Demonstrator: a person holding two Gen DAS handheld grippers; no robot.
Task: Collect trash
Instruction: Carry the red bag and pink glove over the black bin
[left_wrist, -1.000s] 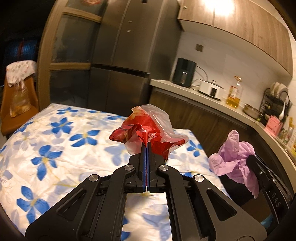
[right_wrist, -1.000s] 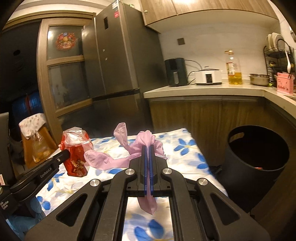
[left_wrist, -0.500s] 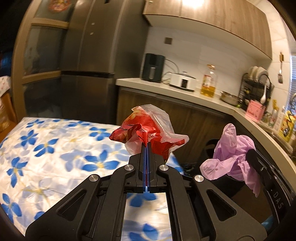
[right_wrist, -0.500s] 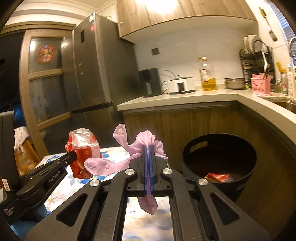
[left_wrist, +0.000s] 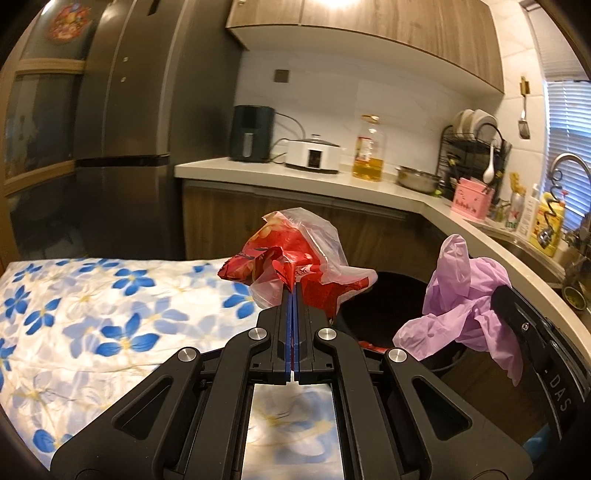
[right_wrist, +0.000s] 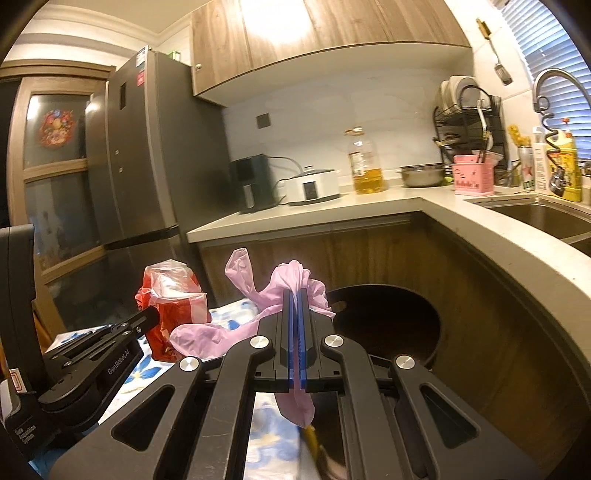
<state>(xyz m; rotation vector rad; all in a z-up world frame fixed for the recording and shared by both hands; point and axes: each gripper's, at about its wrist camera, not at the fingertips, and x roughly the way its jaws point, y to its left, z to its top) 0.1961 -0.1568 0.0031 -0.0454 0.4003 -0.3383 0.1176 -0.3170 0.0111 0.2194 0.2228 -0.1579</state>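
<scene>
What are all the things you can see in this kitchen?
Crumpled red snack wrapper in clear plastic: one, held over the table edge.
Pink rubber glove: one, held near the bin.
Round black trash bin: one, on the floor by the counter.
Blue-flowered white tablecloth: one, on the table.
Grey steel fridge: one, left.
Black air fryer: one, on the counter.
White cooker: one, beside it.
Yellow oil bottle: one, on the counter.
Black dish rack: one, near the sink.
Left hand-held gripper: black, shut on the wrapper.
Right hand-held gripper: black, shut on the glove.
</scene>
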